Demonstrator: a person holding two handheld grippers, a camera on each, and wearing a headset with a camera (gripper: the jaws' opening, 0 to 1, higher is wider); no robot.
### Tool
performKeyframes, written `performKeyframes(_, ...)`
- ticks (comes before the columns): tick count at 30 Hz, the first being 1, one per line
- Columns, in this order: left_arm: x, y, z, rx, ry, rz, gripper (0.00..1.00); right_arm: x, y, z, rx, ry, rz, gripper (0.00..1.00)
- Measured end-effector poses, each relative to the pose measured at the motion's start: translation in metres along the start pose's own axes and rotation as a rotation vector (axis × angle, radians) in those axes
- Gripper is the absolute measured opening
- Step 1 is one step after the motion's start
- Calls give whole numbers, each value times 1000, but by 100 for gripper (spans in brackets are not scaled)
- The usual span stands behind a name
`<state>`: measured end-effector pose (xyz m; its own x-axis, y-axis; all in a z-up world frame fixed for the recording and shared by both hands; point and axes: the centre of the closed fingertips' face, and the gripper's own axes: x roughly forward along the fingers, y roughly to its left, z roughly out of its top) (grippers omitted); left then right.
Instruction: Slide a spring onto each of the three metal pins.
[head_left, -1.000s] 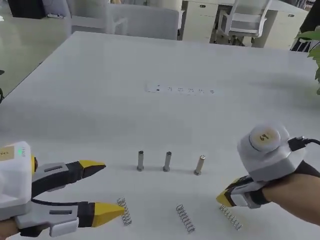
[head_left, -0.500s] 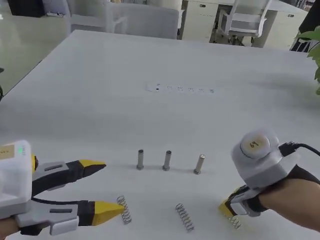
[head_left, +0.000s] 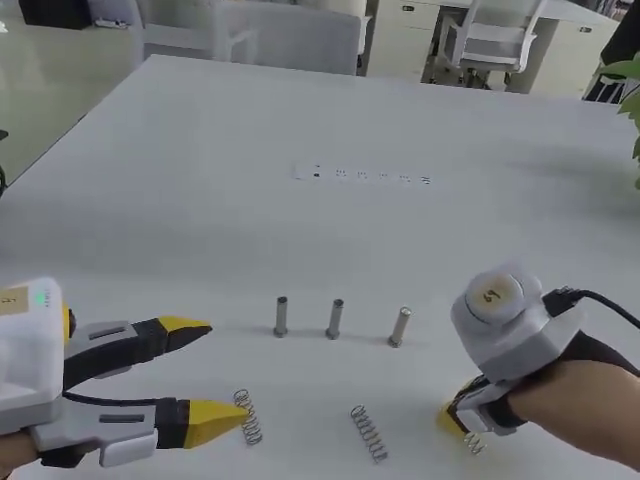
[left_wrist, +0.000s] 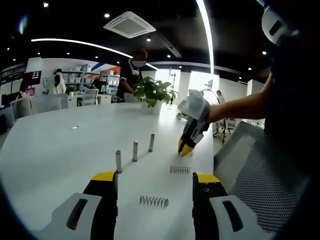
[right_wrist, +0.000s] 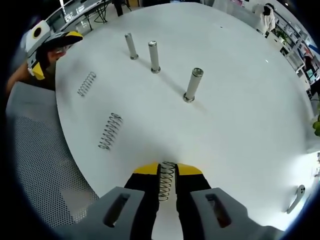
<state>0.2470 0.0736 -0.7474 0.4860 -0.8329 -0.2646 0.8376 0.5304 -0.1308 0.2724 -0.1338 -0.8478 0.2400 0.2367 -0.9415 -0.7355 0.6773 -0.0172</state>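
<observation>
With the right gripper (right_wrist: 167, 172) pinching the right spring (right_wrist: 166, 182) where it lies on the table (right_wrist: 240, 100), short of the pins (head_left: 335, 320), lift it without crushing the coils, tip it upright and centre its bore over the nearest pin (right_wrist: 192, 84); the left gripper (head_left: 215, 372) hangs spread.

Bright ceiling strip light (left_wrist: 205, 30) — soft shadows, fisheye-bent edges, slight blur

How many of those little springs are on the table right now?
3. The left spring lies beside the left gripper. The middle spring lies loose on the table. The right spring sits between the jaws of the right gripper. None seems hidden.
</observation>
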Motion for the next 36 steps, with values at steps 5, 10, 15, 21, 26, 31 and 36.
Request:
performKeyframes(5, 1, -1, 1, 2, -4, -2, 56, 0, 0, 1, -7, 1, -8, 8)
performKeyframes(10, -1, -1, 2, 3, -6, -1, 56, -3, -1, 4, 1, -26, -13, 8)
performKeyframes(15, -1, -1, 2, 1, -7, -2, 55, -11, 0, 13, 13, -71, -5, 8)
performKeyframes(21, 1, -2, 4, 4, -11, -7, 55, -18, -2, 20, 22, -111, -5, 8)
performKeyframes(26, 1, -2, 4, 6, -7, -9, 55, -23, -5, 23, 26, -142, -9, 8)
performKeyframes(31, 2, -2, 6, 7, -10, -10, 55, -29, -5, 28, 37, -171, -5, 8)
performKeyframes(36, 3, -4, 8, 8, -12, -14, 55, -39, -3, 39, 47, -222, 2, 8)
